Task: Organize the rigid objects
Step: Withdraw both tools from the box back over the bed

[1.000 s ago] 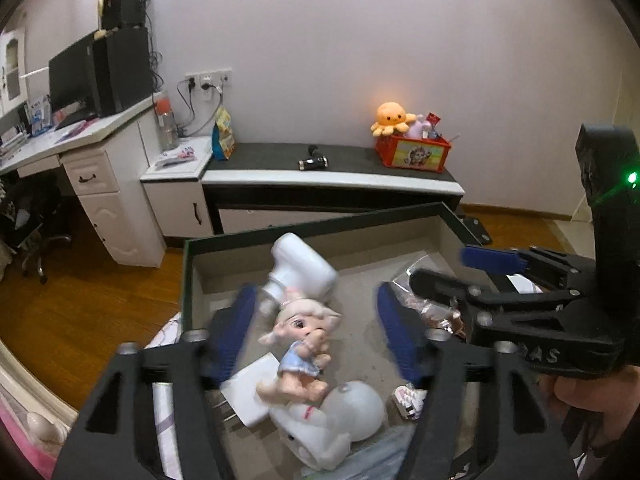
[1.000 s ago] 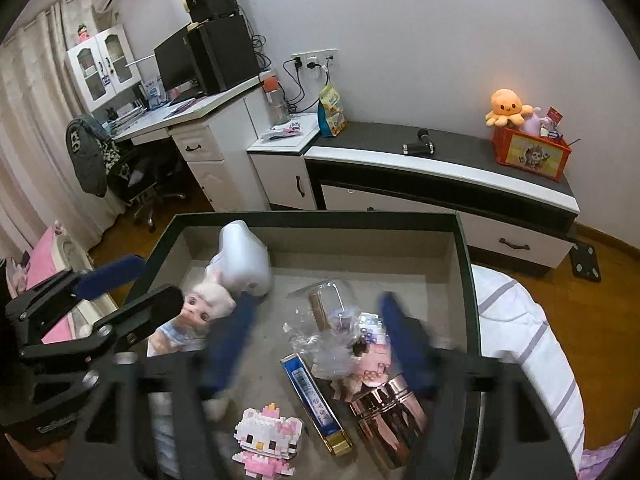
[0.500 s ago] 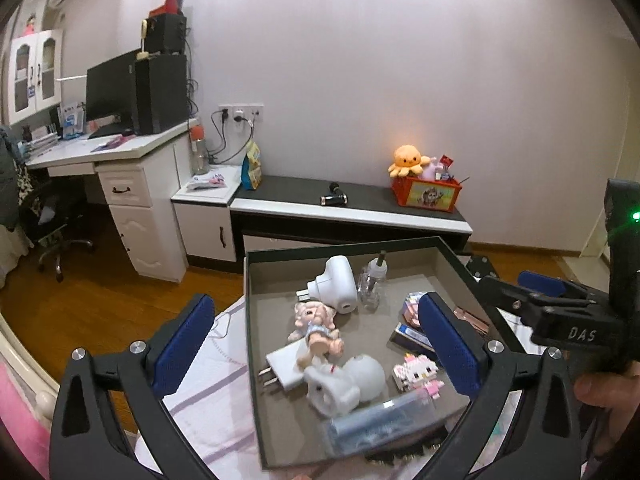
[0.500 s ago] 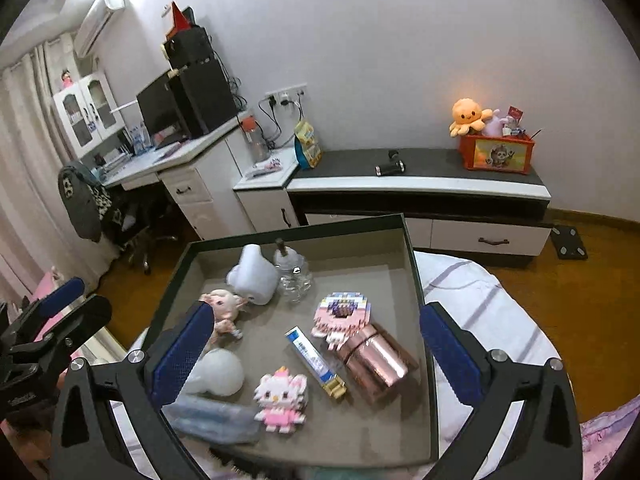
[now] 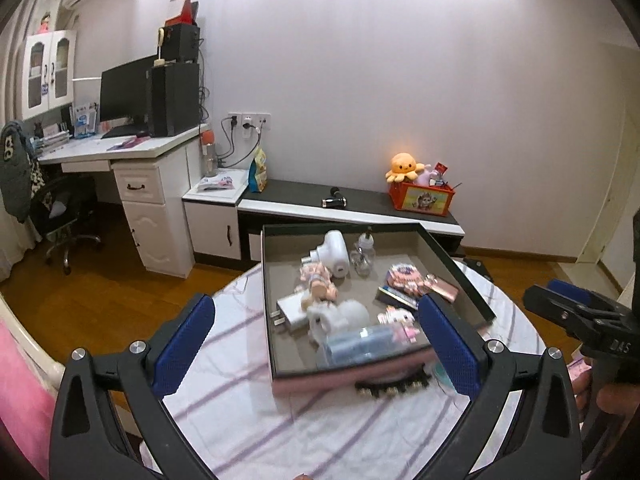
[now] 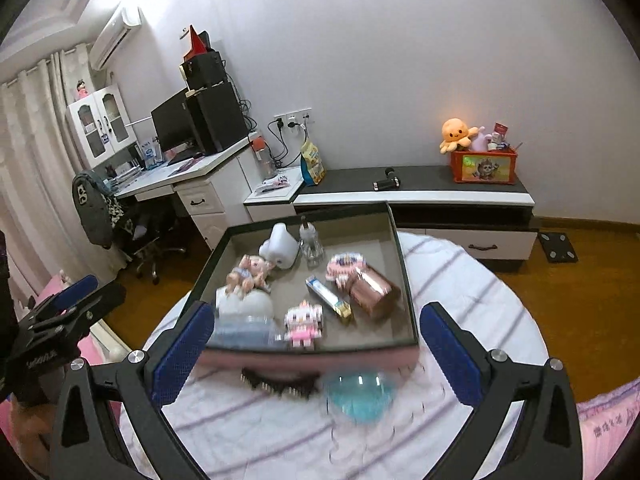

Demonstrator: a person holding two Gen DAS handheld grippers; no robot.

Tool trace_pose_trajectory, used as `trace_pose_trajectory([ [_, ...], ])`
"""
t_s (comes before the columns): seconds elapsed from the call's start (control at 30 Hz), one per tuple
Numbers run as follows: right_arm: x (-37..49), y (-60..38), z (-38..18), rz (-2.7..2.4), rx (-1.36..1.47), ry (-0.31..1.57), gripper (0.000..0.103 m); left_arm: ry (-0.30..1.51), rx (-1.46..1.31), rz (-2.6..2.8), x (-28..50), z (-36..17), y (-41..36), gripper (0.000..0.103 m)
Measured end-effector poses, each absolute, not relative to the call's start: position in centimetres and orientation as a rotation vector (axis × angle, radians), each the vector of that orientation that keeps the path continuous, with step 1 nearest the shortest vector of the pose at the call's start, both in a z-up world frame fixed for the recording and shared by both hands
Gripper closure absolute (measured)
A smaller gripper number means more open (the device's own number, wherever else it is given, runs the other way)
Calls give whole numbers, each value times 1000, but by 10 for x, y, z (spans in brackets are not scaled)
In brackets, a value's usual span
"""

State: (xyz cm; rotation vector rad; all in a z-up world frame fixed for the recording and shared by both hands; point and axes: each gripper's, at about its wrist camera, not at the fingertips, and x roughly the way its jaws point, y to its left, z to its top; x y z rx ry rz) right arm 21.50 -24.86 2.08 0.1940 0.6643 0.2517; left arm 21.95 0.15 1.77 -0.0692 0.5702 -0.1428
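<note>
A dark-rimmed tray (image 5: 452, 264) (image 6: 402, 264) sits on a round table with a striped cloth (image 5: 240, 400). In it lie a doll (image 5: 318, 280) (image 6: 250, 272), a white camera-shaped toy (image 5: 334, 252), a small glass bottle (image 6: 311, 244), a pink block cat (image 6: 303, 322), a rose-gold cylinder (image 6: 372, 288) and a blue tube box (image 6: 328, 298). My left gripper (image 5: 316, 344) hangs open, drawn back short of the tray, holding nothing. My right gripper (image 6: 316, 350) is likewise open and empty. Each gripper shows in the other's view, at the edge (image 5: 576, 312) (image 6: 72, 304).
A black spiked hair clip (image 6: 280, 380) and a teal clear ball (image 6: 360, 396) lie on the cloth in front of the tray. Beyond the table stand a low cabinet (image 5: 352, 208) with an orange toy box (image 5: 426, 198), a white desk (image 5: 132, 152) and an office chair (image 5: 60, 208).
Both grippers pulled back and up from inside the tray and spread their jaws wide. The doll, earlier between the left jaws, now lies in the tray.
</note>
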Motion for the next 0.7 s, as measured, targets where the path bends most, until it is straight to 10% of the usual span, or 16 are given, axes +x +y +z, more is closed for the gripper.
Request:
trace_pose_trajectory([
  [0.7,117,-252,-5,214,176,688,0,634,-57,-134,126,-13,-13,0],
])
